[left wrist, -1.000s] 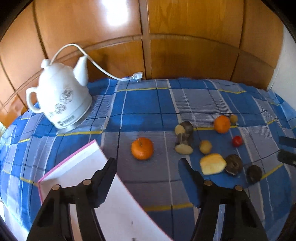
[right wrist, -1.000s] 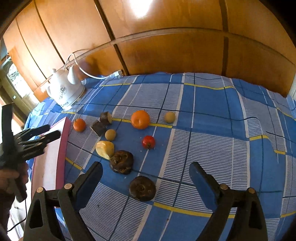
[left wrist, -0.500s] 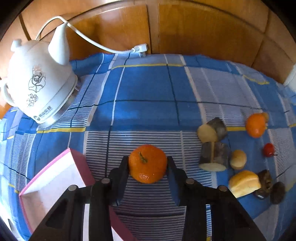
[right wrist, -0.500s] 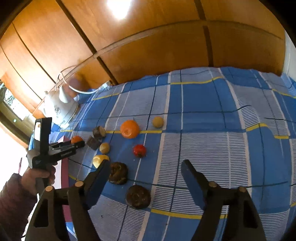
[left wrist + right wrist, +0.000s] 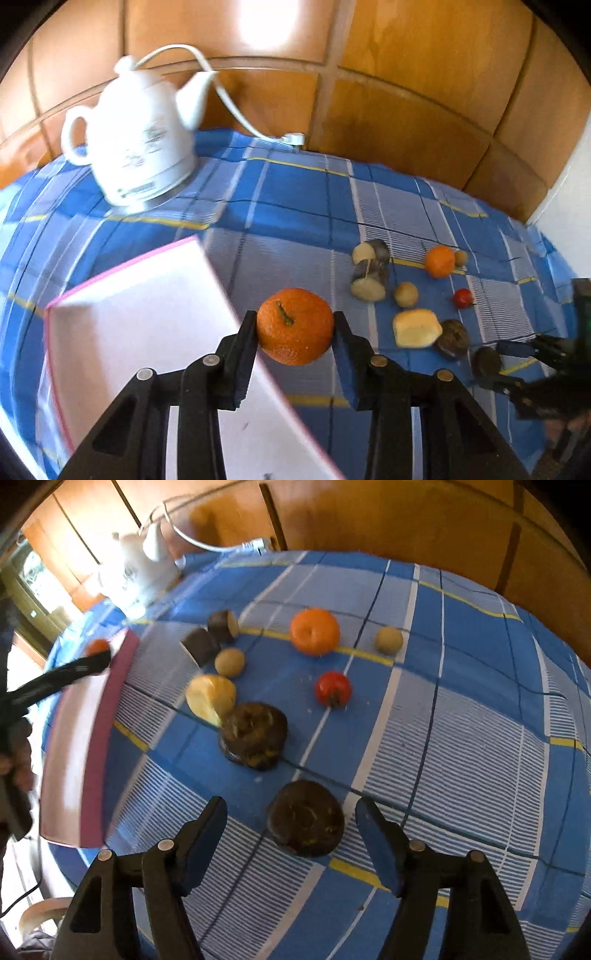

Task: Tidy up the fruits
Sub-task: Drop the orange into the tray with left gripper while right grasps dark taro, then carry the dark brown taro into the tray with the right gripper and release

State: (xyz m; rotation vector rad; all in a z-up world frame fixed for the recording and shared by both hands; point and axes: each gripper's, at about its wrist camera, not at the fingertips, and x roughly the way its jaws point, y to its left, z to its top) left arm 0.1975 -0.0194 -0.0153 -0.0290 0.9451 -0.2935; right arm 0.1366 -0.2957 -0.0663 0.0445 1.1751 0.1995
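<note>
My left gripper (image 5: 294, 325) is shut on an orange tangerine (image 5: 295, 326) and holds it off the cloth beside the white, pink-rimmed tray (image 5: 140, 314). My right gripper (image 5: 291, 806) stands open astride a dark brown round fruit (image 5: 306, 818) on the cloth, with its pads clear of the fruit on both sides. Beyond it lie another dark fruit (image 5: 254, 734), a yellow piece (image 5: 210, 699), a red tomato (image 5: 332, 688), a second orange (image 5: 314, 630), two small tan fruits (image 5: 229, 661) and two cut brown pieces (image 5: 199, 646).
A white kettle (image 5: 140, 147) with its cord stands at the back left on the blue checked tablecloth (image 5: 295, 206). Wooden panels close off the back. The tray (image 5: 110, 686) lies at the table's left edge, where a person's hand (image 5: 16, 749) holds the left gripper.
My left gripper closed on the tangerine and lifted it back toward the tray. My right gripper came down over the nearest dark fruit and its jaws narrowed.
</note>
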